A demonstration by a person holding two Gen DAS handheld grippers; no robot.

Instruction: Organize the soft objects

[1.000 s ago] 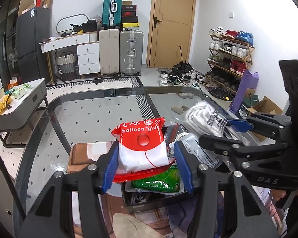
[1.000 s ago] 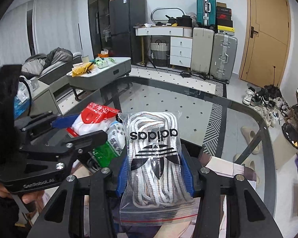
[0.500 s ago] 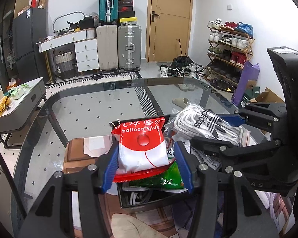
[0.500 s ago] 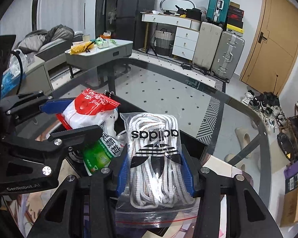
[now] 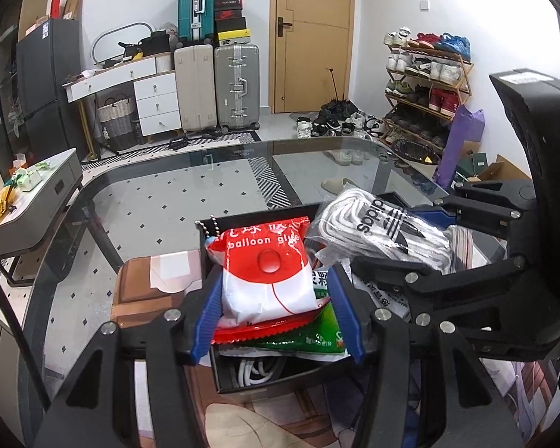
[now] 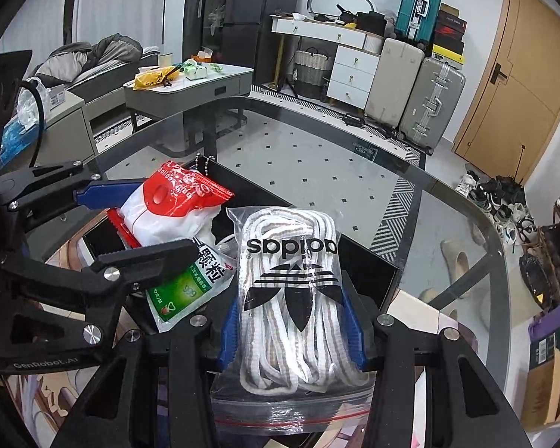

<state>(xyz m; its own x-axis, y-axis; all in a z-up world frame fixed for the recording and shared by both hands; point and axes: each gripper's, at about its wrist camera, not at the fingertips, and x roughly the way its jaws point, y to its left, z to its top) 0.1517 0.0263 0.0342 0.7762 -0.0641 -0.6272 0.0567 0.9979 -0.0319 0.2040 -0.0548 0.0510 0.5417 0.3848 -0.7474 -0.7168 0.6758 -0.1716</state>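
My left gripper is shut on a red and white balloon glue packet, held over a black box on the glass table. A green packet and white cords lie in the box beneath it. My right gripper is shut on a clear zip bag of white laces with a black trefoil logo, held over the box's right part. In the left wrist view that laces bag and the right gripper sit at the right; in the right wrist view the left gripper holds the red packet at the left.
The box stands on a printed mat near the glass table's front. A brown box shows through the glass at the left. Suitcases, a shoe rack and a grey side table stand on the floor beyond.
The right gripper with the laces bag has come down and closer to the box, beside the left gripper. The left gripper with the red packet has barely moved.
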